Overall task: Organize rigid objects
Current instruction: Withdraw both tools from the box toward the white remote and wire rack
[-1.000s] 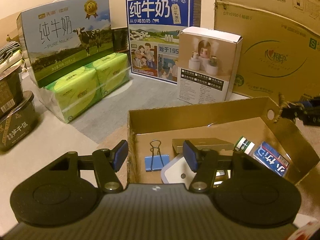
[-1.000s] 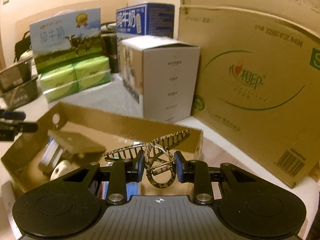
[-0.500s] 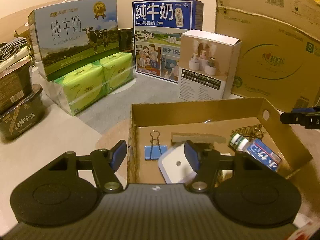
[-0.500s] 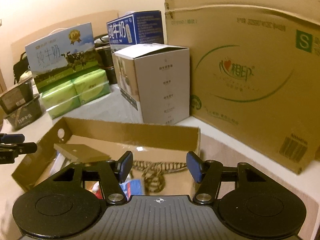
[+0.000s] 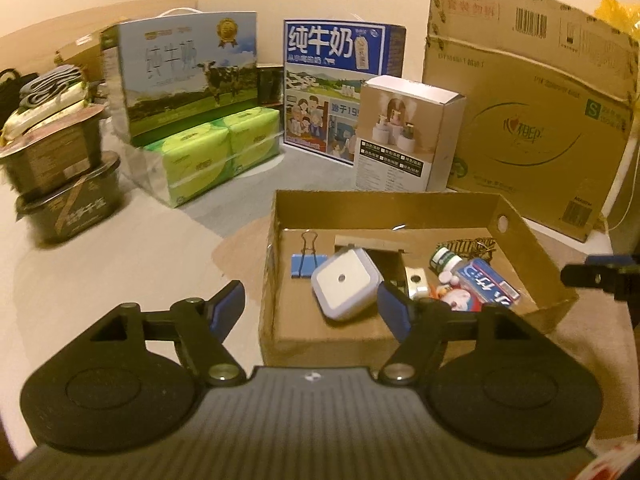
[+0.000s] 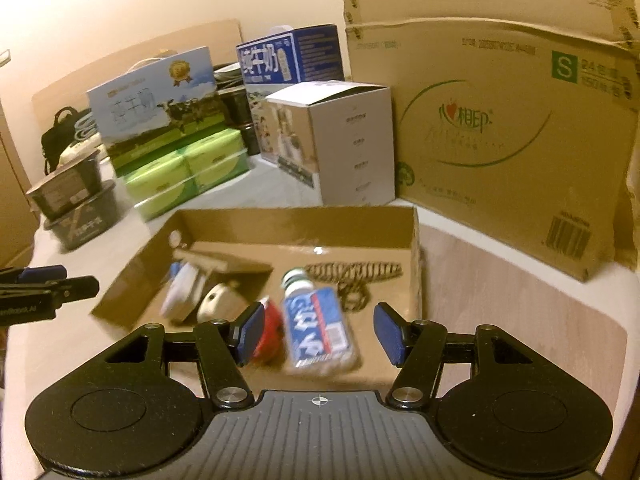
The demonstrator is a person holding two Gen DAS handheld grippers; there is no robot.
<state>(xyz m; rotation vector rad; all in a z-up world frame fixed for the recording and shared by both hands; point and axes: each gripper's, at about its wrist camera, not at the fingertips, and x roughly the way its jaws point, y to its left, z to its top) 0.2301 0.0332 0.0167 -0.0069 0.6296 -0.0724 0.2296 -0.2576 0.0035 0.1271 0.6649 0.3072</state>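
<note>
The striped clip (image 6: 354, 271) lies in the tray (image 6: 416, 248) at its far wall, beside the bottle (image 6: 316, 322), whose blue label blurs unreadable. The left view alone shows a binder clip (image 5: 308, 258) and white square device (image 5: 345, 282). Both the left gripper (image 5: 310, 306) and right gripper (image 6: 316, 334) gape, empty. The carton (image 6: 500, 128) reads "S".

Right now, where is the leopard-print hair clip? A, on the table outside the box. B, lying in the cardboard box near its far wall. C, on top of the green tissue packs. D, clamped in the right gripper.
B: the leopard-print hair clip lies on the floor of the cardboard box near the far wall, just beyond the bottle, while the right gripper is open and empty.
</note>
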